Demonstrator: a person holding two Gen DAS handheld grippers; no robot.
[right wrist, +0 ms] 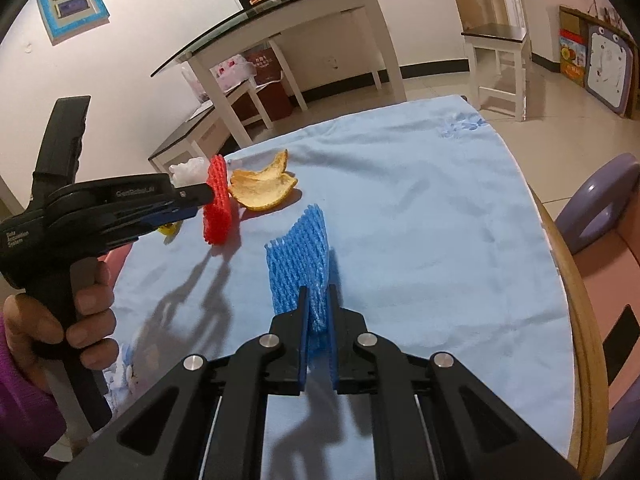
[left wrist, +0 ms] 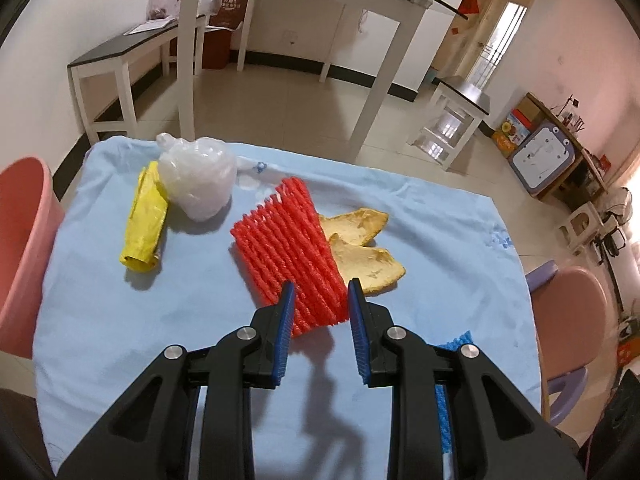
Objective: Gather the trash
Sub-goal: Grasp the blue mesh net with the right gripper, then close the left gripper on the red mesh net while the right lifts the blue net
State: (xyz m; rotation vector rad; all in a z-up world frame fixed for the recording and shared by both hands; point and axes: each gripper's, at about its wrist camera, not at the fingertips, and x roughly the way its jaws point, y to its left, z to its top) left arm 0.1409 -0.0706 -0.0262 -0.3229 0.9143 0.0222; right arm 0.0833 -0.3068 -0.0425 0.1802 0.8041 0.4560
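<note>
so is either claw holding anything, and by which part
Right claw pinches the blue foam net by its near end. Left claw is open around the red foam net, not gripping.

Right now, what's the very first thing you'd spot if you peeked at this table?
Probably the bright red foam net in the middle of the pale blue cloth, with the left gripper open around its near edge. Just beyond lie orange peels. The right gripper is shut on a blue foam net nearer the table's edge.
</note>
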